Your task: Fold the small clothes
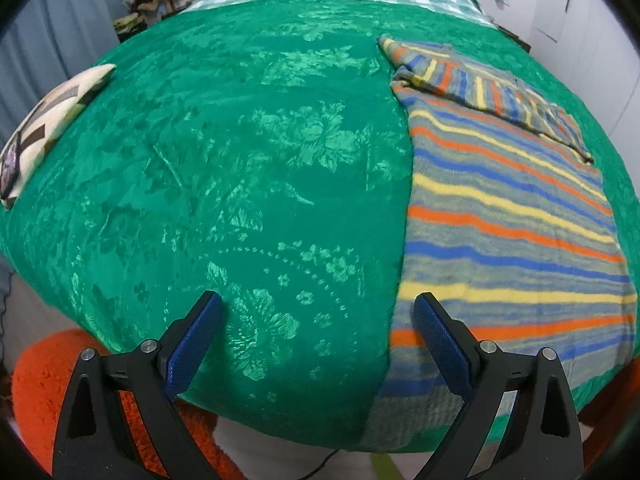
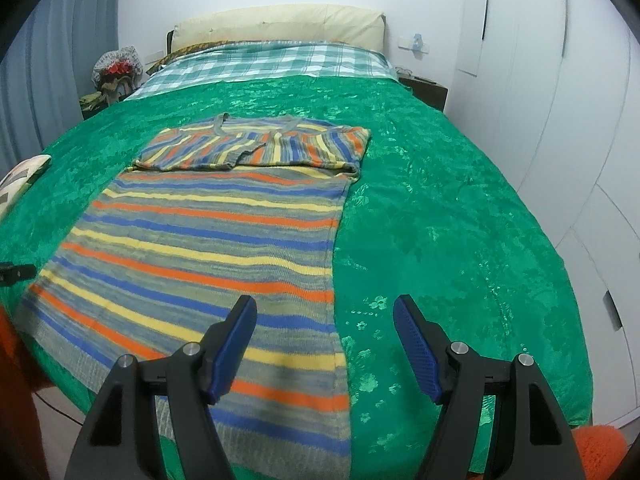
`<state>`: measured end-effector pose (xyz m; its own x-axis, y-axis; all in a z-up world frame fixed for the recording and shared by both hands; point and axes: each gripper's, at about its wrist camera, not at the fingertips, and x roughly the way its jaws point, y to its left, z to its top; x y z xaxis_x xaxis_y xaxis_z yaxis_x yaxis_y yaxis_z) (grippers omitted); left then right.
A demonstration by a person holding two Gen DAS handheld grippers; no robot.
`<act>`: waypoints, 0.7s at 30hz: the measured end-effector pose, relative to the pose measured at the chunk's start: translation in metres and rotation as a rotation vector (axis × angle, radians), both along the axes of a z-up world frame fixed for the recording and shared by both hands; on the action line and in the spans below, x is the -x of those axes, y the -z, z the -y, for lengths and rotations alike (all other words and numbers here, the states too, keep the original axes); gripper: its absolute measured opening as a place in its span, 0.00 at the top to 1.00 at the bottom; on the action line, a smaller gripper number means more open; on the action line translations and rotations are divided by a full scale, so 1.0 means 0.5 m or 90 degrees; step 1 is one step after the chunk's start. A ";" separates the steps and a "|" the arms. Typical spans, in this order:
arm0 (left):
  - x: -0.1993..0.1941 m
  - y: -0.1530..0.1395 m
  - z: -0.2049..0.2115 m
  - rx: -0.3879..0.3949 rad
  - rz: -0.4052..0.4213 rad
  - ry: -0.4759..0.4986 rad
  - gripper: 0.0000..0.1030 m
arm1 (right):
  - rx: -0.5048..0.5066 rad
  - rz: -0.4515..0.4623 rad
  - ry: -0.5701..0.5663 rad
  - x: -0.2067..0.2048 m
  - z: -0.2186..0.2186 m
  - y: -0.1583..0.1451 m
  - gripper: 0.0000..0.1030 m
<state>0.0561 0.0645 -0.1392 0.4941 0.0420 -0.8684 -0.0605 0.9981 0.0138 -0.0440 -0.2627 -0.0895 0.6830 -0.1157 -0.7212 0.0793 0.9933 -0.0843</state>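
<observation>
A striped knit sweater (image 2: 200, 248) in grey, blue, yellow and orange lies flat on the green bedspread (image 2: 440, 220), its sleeves folded across the chest at the far end (image 2: 256, 146). In the left wrist view the sweater (image 1: 508, 216) lies at the right. My left gripper (image 1: 318, 316) is open and empty above the bedspread (image 1: 240, 160), its right finger over the sweater's near left edge. My right gripper (image 2: 325, 316) is open and empty above the sweater's near right edge.
A patterned cushion (image 1: 44, 120) lies at the bed's left edge. A checked sheet (image 2: 272, 64) and cream pillow (image 2: 280, 26) are at the head. A pile of clothes (image 2: 114, 72) sits at the far left. White wardrobe doors (image 2: 560, 120) stand to the right. An orange rug (image 1: 44, 384) is below.
</observation>
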 end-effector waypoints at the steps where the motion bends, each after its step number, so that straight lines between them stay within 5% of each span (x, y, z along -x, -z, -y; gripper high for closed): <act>1: 0.002 0.001 0.000 0.006 0.001 0.005 0.06 | 0.000 -0.002 -0.001 -0.001 -0.001 0.001 0.32; 15: 0.006 0.011 0.023 0.014 -0.007 0.057 0.06 | -0.026 -0.012 0.016 -0.005 0.016 0.010 0.32; 21: 0.018 0.009 0.019 0.055 -0.019 0.084 0.07 | -0.125 -0.050 0.056 -0.009 0.090 -0.020 0.32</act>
